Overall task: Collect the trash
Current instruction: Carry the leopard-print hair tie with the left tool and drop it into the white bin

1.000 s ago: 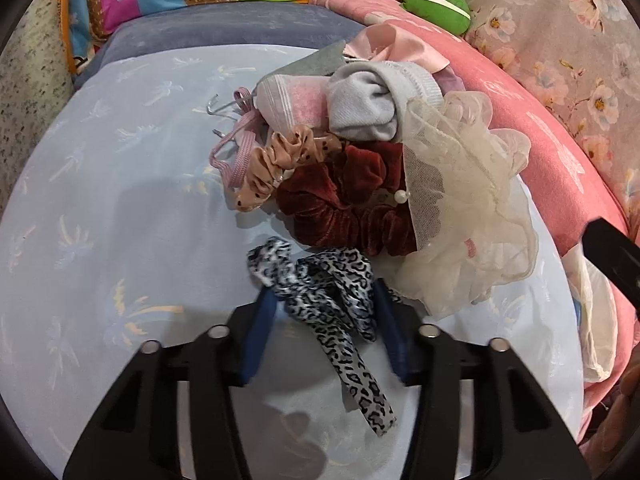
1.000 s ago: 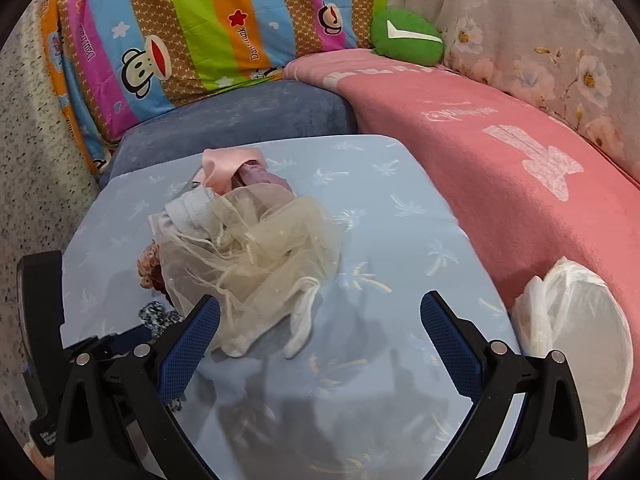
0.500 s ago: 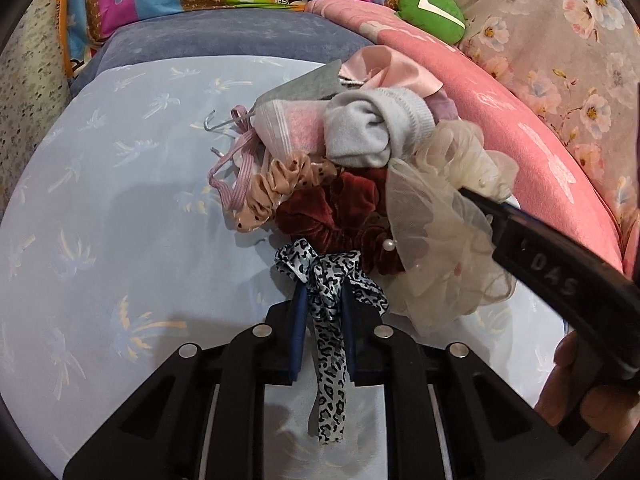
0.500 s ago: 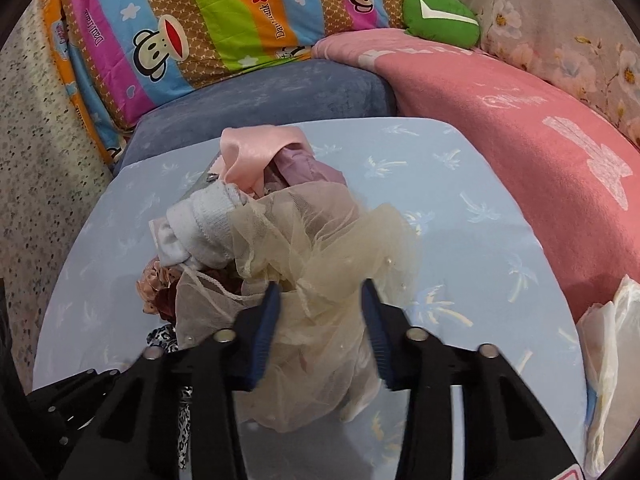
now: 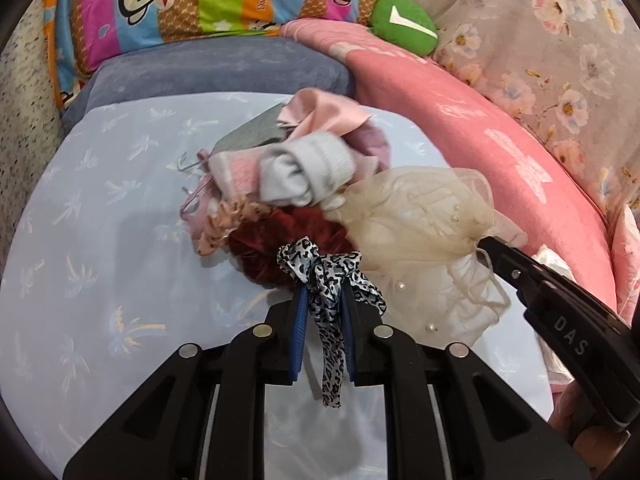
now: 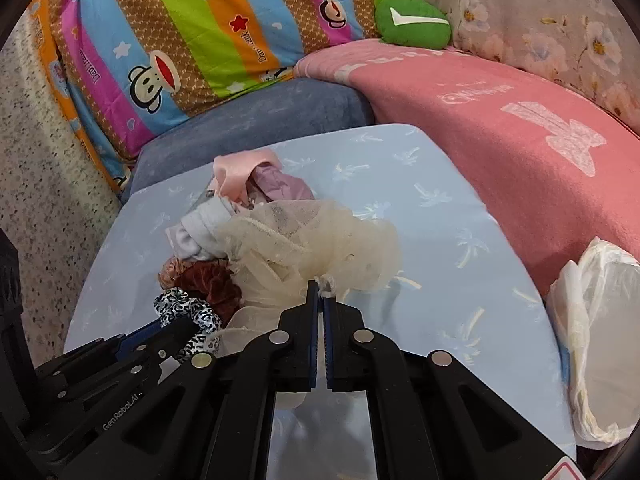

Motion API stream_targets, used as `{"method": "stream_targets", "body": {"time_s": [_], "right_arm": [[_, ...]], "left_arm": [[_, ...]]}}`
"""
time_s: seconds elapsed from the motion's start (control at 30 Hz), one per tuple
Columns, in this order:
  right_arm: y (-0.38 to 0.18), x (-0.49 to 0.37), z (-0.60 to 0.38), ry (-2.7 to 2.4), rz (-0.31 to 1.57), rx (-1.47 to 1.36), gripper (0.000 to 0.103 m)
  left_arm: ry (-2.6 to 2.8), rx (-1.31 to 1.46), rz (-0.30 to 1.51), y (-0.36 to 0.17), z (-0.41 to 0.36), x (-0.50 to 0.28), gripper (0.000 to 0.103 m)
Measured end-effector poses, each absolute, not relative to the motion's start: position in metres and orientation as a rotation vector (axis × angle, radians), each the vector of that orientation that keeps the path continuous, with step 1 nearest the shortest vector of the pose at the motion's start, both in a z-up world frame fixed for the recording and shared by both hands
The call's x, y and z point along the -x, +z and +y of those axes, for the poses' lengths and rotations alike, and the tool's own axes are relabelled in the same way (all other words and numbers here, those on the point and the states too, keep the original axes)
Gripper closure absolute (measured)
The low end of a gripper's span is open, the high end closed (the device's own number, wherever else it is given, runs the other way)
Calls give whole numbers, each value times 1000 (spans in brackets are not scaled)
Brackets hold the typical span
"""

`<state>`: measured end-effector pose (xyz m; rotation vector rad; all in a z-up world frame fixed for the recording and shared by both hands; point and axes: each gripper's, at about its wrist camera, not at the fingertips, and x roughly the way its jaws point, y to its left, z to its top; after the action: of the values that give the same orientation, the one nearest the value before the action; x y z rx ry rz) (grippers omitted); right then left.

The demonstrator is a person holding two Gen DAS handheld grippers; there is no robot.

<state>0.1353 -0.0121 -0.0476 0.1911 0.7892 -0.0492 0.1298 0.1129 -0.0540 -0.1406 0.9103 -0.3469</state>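
A heap of cloth scraps lies on the pale blue tabletop [image 5: 100, 240]: a grey-white sock [image 5: 308, 168], a dark red velvet scrunchie [image 5: 264, 240], pink satin [image 5: 320, 114] and cream tulle [image 5: 416, 220]. My left gripper [image 5: 323, 292] is shut on a leopard-print ribbon [image 5: 316, 268], whose tail hangs down between the fingers, lifted a little off the cloth. In the right wrist view my right gripper [image 6: 320, 286] has its jaws closing tight, pinching the near edge of the cream tulle [image 6: 304, 240]. The leopard ribbon [image 6: 184, 308] shows at its lower left.
A white plastic bag [image 6: 600, 320] sits at the table's right edge against a pink blanket [image 6: 500, 120]. A grey-blue cushion [image 6: 260, 120], a striped cartoon pillow [image 6: 180, 32] and a green cushion [image 6: 412, 20] lie behind the table. Speckled floor [image 6: 40, 200] is on the left.
My left gripper closed on the leopard ribbon and raised it. My right gripper came in from wide open over the table and closed on the tulle's edge.
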Motion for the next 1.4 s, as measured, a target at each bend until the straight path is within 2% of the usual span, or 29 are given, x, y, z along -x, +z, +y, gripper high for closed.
{"method": "stream_targets", "body": {"time_s": [0.4, 0.77, 1.0, 1.4], "right_arm": [[40, -64, -69, -117, 598, -205, 101], [85, -2, -139, -239, 495, -212, 101], [95, 24, -189, -324, 478, -222, 101], [73, 43, -254, -412, 524, -286, 99]], "left_arm": [[-428, 85, 820, -12, 70, -100, 87], [-555, 25, 767, 19, 4, -70, 87], [-646, -21, 761, 27, -50, -60, 87], [-781, -96, 800, 21, -127, -50, 86]]}}
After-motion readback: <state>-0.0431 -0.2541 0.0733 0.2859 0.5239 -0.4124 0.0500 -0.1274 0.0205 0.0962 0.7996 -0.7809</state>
